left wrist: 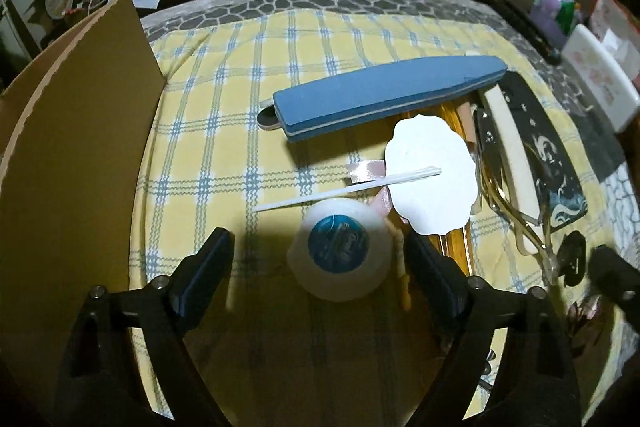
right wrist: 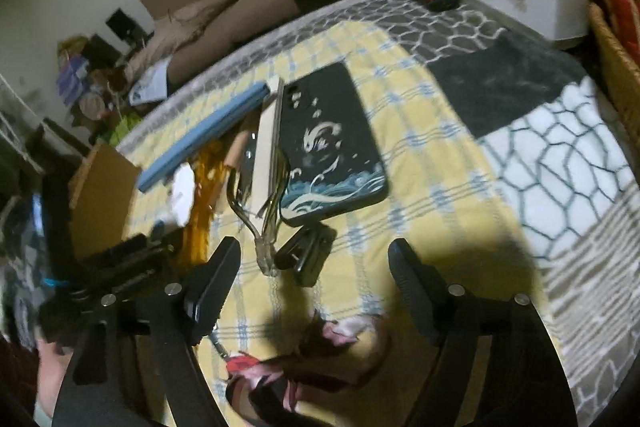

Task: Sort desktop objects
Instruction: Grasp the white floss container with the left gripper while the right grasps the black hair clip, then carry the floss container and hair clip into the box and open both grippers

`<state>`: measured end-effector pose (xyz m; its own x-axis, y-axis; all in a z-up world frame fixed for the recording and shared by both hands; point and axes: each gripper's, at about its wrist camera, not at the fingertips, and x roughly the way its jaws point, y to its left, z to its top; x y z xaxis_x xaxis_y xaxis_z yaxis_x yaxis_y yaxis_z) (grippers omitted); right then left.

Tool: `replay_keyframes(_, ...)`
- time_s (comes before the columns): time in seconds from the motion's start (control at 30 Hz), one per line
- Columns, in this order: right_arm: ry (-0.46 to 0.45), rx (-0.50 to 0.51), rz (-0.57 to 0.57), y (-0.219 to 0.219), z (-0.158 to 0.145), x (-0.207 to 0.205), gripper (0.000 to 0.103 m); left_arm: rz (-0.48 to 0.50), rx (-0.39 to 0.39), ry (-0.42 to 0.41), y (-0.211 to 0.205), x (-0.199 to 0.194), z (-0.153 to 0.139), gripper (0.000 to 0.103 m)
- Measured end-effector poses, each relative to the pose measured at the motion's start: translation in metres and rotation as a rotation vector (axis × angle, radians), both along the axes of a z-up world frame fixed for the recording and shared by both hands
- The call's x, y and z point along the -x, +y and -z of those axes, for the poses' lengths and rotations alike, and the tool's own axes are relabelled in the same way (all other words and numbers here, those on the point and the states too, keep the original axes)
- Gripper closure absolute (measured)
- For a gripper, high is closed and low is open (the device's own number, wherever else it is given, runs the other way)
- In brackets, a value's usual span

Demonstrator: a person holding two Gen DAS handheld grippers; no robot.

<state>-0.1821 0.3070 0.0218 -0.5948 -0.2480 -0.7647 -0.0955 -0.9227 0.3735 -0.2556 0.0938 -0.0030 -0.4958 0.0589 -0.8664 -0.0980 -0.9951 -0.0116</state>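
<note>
The bench (left wrist: 248,39), spread with a yellow-and-blue checked cloth, carried a loose pile of things, and a brown cardboard flap (left wrist: 80,131) stood at its left edge in the left wrist view. Largest in the pile was the long blue block (left wrist: 384,91), lying with its long axis across the view, well ahead of the left claw (left wrist: 316,263). To its right lay a dark phone case (right wrist: 332,143) printed with white waves, its long axis running away from the right claw (right wrist: 316,267). Nearer in sat a white scalloped card (left wrist: 432,171) with a thin white stick (left wrist: 344,191) slanting across it. The relation that mattered most was at the left claw: a round white roll with a blue label (left wrist: 340,251) sat directly between its two fingers, slightly toward the right one. The fingers stood apart on either side with cloth visible in the gaps, so that claw was released, not yet pressing. Being round, the roll offered no preferred axis, and the left hand was clearly the nearer one. The right claw was likewise spread and held nothing; a small black clip (right wrist: 308,251) lay just ahead of its gap, beside the curved ends of a pair of glasses (right wrist: 256,219), with a pinkish crumpled item (right wrist: 340,339) lying low between its fingers.
</note>
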Motion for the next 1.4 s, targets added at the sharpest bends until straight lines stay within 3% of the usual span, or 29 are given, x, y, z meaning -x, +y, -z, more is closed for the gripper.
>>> replay_keyframes(0.07, 0.001, -0.024, -0.006, -0.009, 0.005, 0.005, 0.033, 0.023, -0.007, 0.027, 0.000, -0.001, -0.003, 0.043)
replay_keyframes(0.1, -0.004, -0.045, -0.013, -0.013, 0.008, 0.007, 0.052, 0.036, -0.014, 0.038, 0.001, -0.002, -0.005, 0.057)
replay_keyframes(0.13, -0.011, -0.101, -0.027, -0.019, 0.011, 0.009, 0.062, 0.040, -0.021, 0.036, 0.001, -0.002, -0.005, 0.058)
replay_keyframes(0.2, -0.006, -0.185, -0.053, -0.028, 0.010, 0.008, 0.065, 0.050, -0.039, 0.026, -0.002, -0.001, -0.006, 0.058)
replay_keyframes(0.27, -0.013, -0.187, -0.066, -0.028, 0.010, 0.007, 0.075, 0.047, -0.070, 0.013, -0.006, -0.001, -0.009, 0.058)
replay_keyframes(0.47, 0.008, -0.127, -0.050, -0.015, -0.003, -0.003, 0.076, 0.039, -0.195, 0.017, -0.024, -0.018, -0.035, 0.058)
replay_keyframes(0.7, 0.125, -0.006, -0.084, -0.025, -0.067, -0.021, 0.076, 0.097, -0.364, 0.118, -0.062, -0.063, -0.113, 0.058)
replay_keyframes(0.83, 0.190, 0.079, -0.153, -0.057, -0.102, -0.033, 0.075, 0.089, -0.404, 0.175, -0.109, -0.091, -0.155, 0.058)
replay_keyframes(0.97, 0.229, 0.142, -0.267, -0.113, -0.132, -0.043, 0.076, 0.025, -0.384, 0.200, -0.174, -0.110, -0.177, 0.058)
replay_keyframes(1.07, 0.229, 0.159, -0.350, -0.159, -0.139, -0.047, 0.076, -0.047, -0.347, 0.203, -0.225, -0.121, -0.177, 0.058)
replay_keyframes(1.2, 0.206, 0.156, -0.443, -0.223, -0.132, -0.046, 0.076, -0.123, -0.322, 0.160, -0.279, -0.135, -0.155, 0.058)
replay_keyframes(1.4, 0.148, 0.114, -0.572, -0.304, -0.106, -0.045, 0.075, -0.113, -0.298, 0.059, -0.303, -0.151, -0.116, 0.058)
